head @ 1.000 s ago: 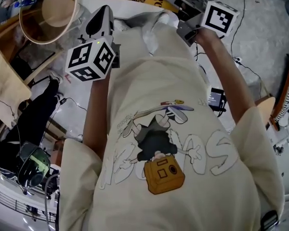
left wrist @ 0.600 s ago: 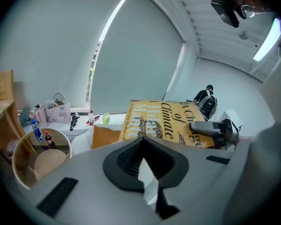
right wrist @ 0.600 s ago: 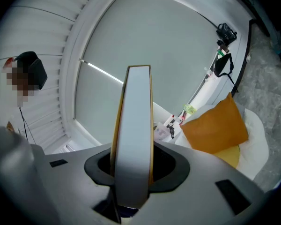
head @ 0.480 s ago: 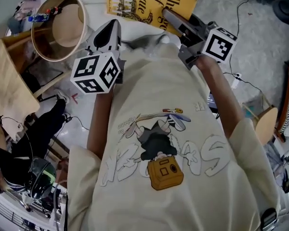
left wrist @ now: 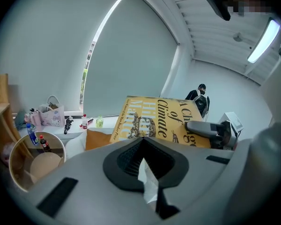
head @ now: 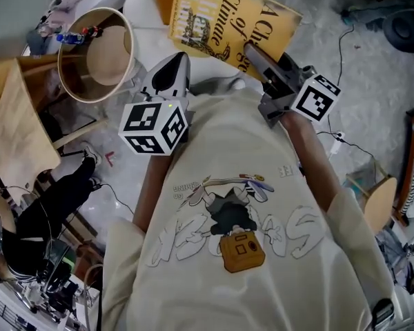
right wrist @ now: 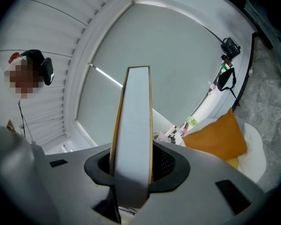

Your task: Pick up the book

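1. The yellow paperback book with black lettering on its cover (head: 221, 19) rests on no desk or other surface. It hangs in the air in front of the person's chest, tilted, with its cover facing the head camera. An orange square cushion (left wrist: 97, 138) lies beyond it.
2. The right gripper (head: 252, 50) pinches the book with one pad on each cover. In the right gripper view the white page block stands edge-on between the jaws. The grip sits near one corner, beside the first line of the title, so most of the book juts out past the jaws.
3. The left gripper (head: 174, 66) has its jaws pressed together and none of the book is between them. A thin pale sliver shows in the slit, and I cannot tell what it is. This gripper hangs near the book's lower edge and does not touch it.
4. Judging by its thickness, the book is moderately heavy for a one-corner hold. It looks stiff across the page block, but a paperback flexes, so its free end may droop or swing.
5. The cover looks smooth, so it may slide between the pads if the book tips.
6. A steadier hold would likely be deeper over the page block, midway along an edge or close to the spine. The left gripper could take the opposite edge to share the load.
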### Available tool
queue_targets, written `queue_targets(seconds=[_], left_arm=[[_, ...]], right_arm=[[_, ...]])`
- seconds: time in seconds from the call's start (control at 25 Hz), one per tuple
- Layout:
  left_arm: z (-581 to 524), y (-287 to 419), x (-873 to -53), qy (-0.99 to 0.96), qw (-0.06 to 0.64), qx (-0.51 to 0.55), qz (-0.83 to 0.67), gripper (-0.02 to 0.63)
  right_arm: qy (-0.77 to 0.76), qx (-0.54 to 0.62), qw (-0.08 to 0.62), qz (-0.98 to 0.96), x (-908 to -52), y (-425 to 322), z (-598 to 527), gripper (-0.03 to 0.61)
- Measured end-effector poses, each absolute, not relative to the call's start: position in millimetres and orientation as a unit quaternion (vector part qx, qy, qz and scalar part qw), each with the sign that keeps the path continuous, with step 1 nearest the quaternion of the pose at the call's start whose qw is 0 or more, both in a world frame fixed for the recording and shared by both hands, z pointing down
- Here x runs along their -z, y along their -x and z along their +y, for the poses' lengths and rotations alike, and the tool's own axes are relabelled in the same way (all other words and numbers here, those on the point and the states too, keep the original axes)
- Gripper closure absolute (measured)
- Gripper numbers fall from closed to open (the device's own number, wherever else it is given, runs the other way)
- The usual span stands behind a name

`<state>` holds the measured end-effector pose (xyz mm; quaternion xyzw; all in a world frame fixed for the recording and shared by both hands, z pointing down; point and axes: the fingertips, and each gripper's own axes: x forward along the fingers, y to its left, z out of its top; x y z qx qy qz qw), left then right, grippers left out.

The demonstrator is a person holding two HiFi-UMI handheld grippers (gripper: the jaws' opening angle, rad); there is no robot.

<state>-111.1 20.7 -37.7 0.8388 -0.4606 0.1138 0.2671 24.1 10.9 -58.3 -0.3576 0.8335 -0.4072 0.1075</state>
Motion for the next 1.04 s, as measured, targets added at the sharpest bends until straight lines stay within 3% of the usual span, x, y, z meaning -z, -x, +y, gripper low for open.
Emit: queue_targets(seconds=[1.04], left_arm=[[13,97,30,-0.84,0.29,-0.126,-0.441,0.607]], right_arm=[[0.338,0.431,0.114,0.829,60,-15,11,0.419]])
